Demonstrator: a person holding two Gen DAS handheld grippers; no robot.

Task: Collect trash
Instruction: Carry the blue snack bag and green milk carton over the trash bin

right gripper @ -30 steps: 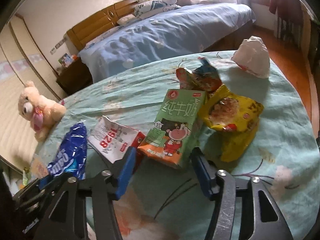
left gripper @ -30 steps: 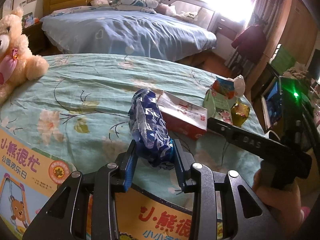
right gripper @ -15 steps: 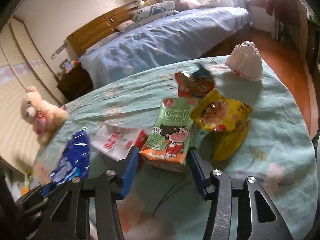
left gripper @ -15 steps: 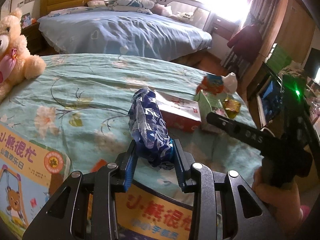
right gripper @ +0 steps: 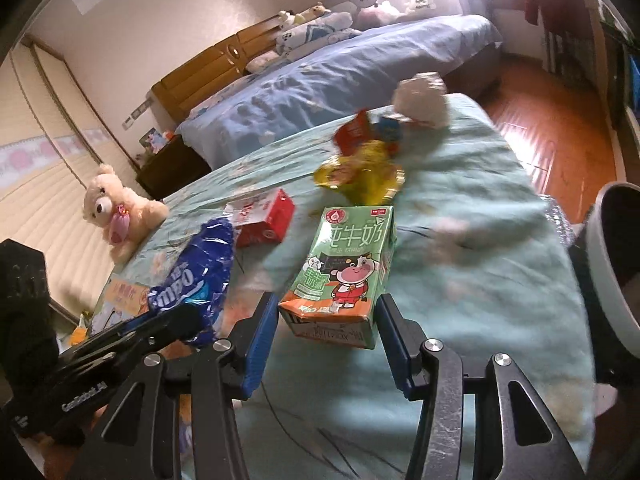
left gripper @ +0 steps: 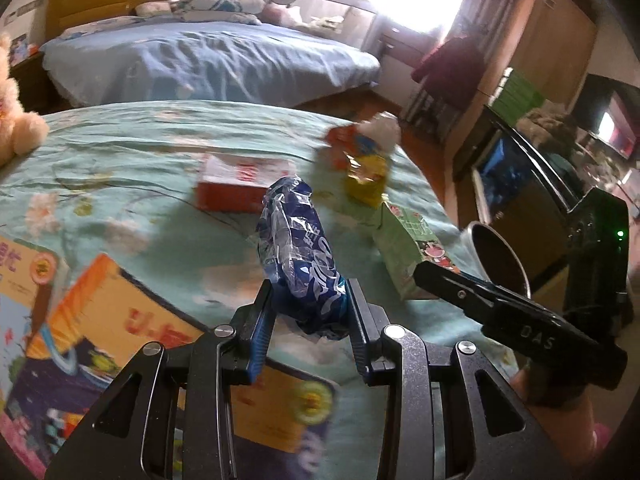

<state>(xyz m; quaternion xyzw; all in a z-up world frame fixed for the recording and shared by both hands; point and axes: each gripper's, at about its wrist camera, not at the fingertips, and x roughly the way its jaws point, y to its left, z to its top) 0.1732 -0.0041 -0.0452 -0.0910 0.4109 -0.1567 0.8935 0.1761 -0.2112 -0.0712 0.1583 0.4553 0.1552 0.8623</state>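
Left tongs (left gripper: 310, 306) are pinching the crinkled blue plastic wrapper (left gripper: 298, 254); right tongs (right gripper: 326, 322) are carrying the green cartoon-cow milk carton (right gripper: 346, 268) between their pads (both seemingly lifted off the bed). At three o'clock, the grey round bin (right gripper: 618, 264) is waiting; next, probably, swing over and release. Farther off, a red-white box (right gripper: 264, 218) and yellow foil bag (right gripper: 360, 174) are lying at twelve.

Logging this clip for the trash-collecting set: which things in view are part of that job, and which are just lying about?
Job:
blue wrapper, in the left gripper
green milk carton, in the right gripper
red box
yellow packet
white crumpled wad
bin

Lying about:
teddy bear
picture books
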